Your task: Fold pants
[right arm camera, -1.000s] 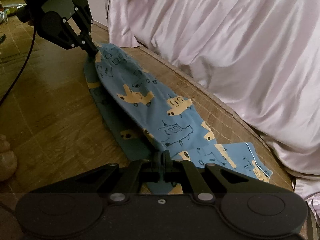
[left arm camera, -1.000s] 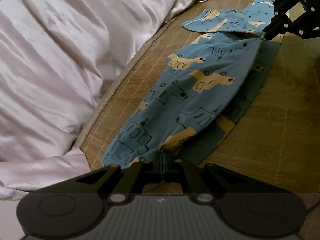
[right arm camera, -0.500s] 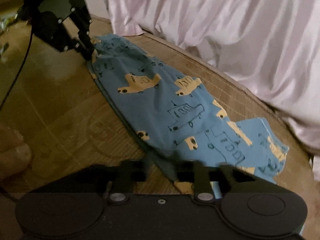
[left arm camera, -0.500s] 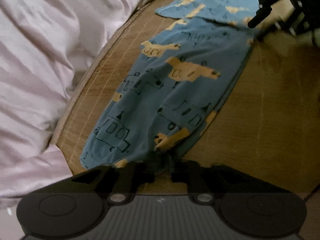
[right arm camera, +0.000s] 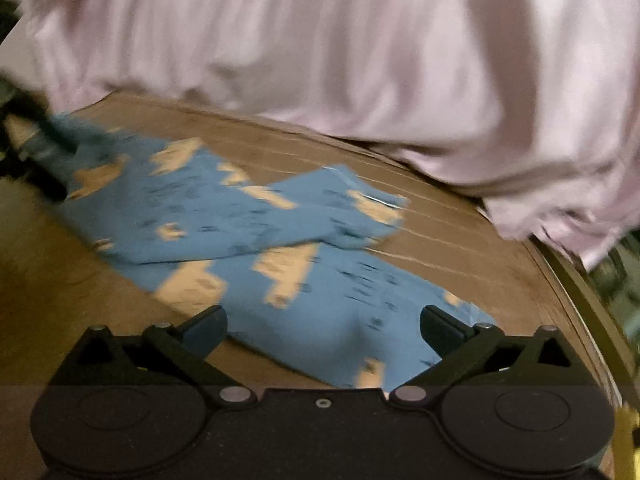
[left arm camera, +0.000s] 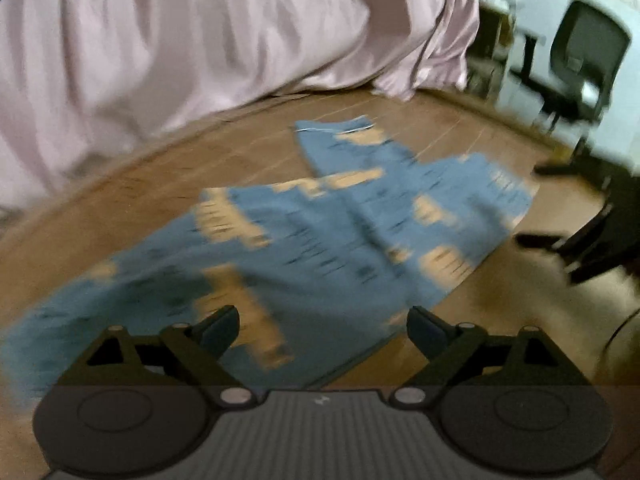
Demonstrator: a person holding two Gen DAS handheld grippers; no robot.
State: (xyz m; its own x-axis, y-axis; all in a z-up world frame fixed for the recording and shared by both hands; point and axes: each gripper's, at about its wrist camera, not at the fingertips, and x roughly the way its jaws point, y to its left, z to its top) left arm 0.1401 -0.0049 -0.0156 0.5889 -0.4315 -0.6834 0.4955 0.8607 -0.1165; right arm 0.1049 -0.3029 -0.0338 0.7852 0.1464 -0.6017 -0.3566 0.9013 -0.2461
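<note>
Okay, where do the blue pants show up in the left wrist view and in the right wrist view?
Left wrist view: the blue pants lie across the middle on the wooden surface, stretching from lower left to upper right.
Right wrist view: the blue pants run from upper left to lower right, just ahead of the open jaws.
Shared landmark: the pink satin sheet draped behind the pants.

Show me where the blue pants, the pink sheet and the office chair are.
blue pants (left arm camera: 320, 240), left wrist view, middle of the fabric.
pink sheet (right arm camera: 360, 48), right wrist view, middle of the draped folds.
office chair (left arm camera: 588, 46), left wrist view, its dark backrest.
</note>
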